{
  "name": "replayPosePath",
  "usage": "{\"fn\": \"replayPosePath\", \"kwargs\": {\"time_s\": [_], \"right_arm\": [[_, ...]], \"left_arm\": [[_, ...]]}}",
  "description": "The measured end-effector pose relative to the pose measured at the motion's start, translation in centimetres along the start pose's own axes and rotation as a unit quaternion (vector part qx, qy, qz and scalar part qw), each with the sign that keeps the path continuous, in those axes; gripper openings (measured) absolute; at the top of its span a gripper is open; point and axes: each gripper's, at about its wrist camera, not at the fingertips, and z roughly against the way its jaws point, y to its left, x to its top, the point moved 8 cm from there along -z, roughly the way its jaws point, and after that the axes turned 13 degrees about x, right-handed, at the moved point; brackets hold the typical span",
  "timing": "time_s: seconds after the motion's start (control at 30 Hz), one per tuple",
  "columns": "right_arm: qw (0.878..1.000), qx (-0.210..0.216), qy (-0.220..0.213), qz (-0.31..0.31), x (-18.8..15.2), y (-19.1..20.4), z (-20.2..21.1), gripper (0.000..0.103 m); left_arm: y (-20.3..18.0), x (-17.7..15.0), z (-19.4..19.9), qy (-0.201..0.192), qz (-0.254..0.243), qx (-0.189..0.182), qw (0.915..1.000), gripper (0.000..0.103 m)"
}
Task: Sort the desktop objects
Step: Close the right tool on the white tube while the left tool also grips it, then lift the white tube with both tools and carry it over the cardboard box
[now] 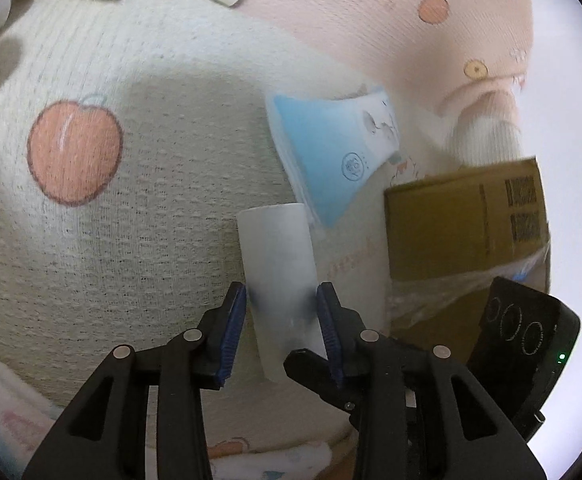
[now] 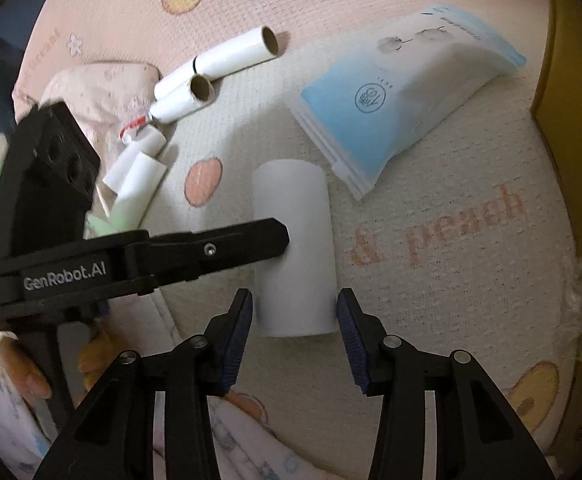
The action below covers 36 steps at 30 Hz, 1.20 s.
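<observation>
A white paper tube [image 1: 277, 256] lies on a cream mat printed with peaches [image 1: 131, 208]. My left gripper [image 1: 282, 292] straddles its middle, blue pads right at its sides with no clear squeeze, so it reads as open. In the right wrist view the same tube [image 2: 295, 216] points away from me. My right gripper [image 2: 293, 300] stands open around the tube's near end, with a thin gap at the left pad. One finger [image 2: 251, 244] of the left gripper reaches across the tube from the left. The right gripper's black body [image 1: 523, 340] shows at the lower right of the left wrist view.
A blue and white pouch pack [image 2: 391, 112] lies just beyond the tube. A cardboard box [image 1: 463, 220] stands to the right. Several white cardboard cores [image 2: 219, 64] and short white pieces [image 2: 139, 172] lie at the back left. A pink printed cloth [image 1: 411, 20] covers the far side.
</observation>
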Motion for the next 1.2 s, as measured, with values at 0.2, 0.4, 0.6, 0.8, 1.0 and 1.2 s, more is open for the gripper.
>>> {"fn": "replayPosePath", "kwargs": {"time_s": [0.2,0.4,0.6,0.8,1.0,1.2], "right_arm": [[1.000,-0.003,0.008,-0.007,0.7,-0.3,-1.0,0.042],[1.000,-0.002,0.012,-0.005,1.4,-0.2,-1.6,0.042],[0.999,-0.017,0.016,0.033,1.5,0.6,-1.7,0.042],[0.998,-0.010,-0.004,0.055,1.5,2.3,0.2,0.042],[0.994,-0.022,-0.050,0.098,2.4,4.8,4.6,0.042],[0.987,-0.019,-0.111,0.118,3.7,6.8,9.8,0.042]], "left_arm": [[0.7,0.5,-1.4,0.034,0.061,-0.054,0.9961,0.042],[0.8,0.9,-1.1,0.007,0.051,-0.039,0.9979,0.042],[0.3,0.8,0.2,-0.017,0.037,-0.037,0.9985,0.042],[-1.6,0.5,3.3,-0.055,0.013,-0.037,0.9978,0.042],[-4.8,0.6,7.3,-0.088,-0.007,-0.055,0.9946,0.042],[-10.6,1.2,11.4,-0.144,-0.075,-0.040,0.9860,0.042]]}}
